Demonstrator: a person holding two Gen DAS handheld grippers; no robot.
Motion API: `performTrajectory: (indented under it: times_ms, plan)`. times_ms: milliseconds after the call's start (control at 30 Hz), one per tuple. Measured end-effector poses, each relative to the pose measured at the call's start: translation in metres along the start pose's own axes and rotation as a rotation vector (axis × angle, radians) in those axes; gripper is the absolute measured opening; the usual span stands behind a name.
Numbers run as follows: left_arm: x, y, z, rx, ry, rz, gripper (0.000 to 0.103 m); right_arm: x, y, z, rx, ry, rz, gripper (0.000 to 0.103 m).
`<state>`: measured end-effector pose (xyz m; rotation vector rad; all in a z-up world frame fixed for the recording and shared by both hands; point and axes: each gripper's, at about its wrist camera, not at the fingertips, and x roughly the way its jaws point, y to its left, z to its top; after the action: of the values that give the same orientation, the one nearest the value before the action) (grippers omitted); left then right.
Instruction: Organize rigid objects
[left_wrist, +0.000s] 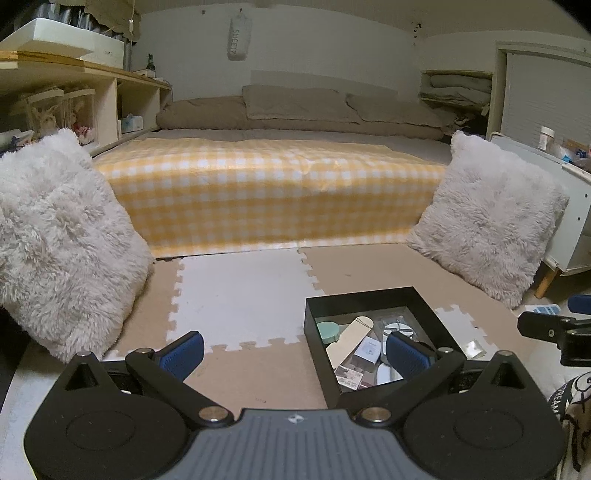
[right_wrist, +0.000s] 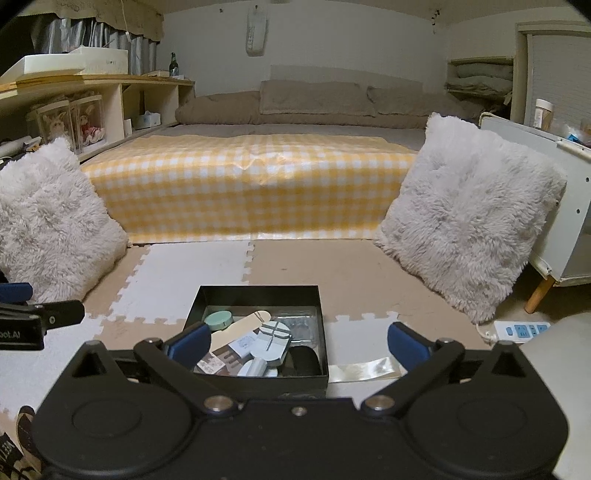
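My left gripper's blue finger covers part of the pile inside the black square box, so I cannot tell what lies under it. The small things in that box overlap, and I cannot name most of them. The fluffy white pillow on the left runs off the picture's edge. The white hanging bag's letters are too blurry for me.

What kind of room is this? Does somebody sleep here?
It looks like a bedroom, so probably yes. A low bed with a yellow checked cover and brown pillows fills the back, fluffy white cushions lean beside it, and foam puzzle mats cover the floor.
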<state>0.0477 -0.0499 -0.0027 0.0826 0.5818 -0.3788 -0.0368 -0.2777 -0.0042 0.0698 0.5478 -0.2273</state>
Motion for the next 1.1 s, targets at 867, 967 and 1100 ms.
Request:
performTrajectory:
  times_ms: [867,967,1100]
  plan:
    - [-0.0009,-0.0011,-0.0017,0.008,-0.002,0.009,0.103,-0.0049,0.0012,-0.0044,0.005,-0.040,0.002,0.103]
    - [-0.0008,-0.0010,-0.0018,0.009,-0.001,0.009,0.103,-0.0047,0.0010,-0.0044,0.004,-0.040,0.002,0.103]
    - [-0.0009,-0.0010,-0.0020,0.010,0.000,0.009,0.103,-0.0046,0.0009,-0.0043,0.005,-0.041,0.002,0.103]
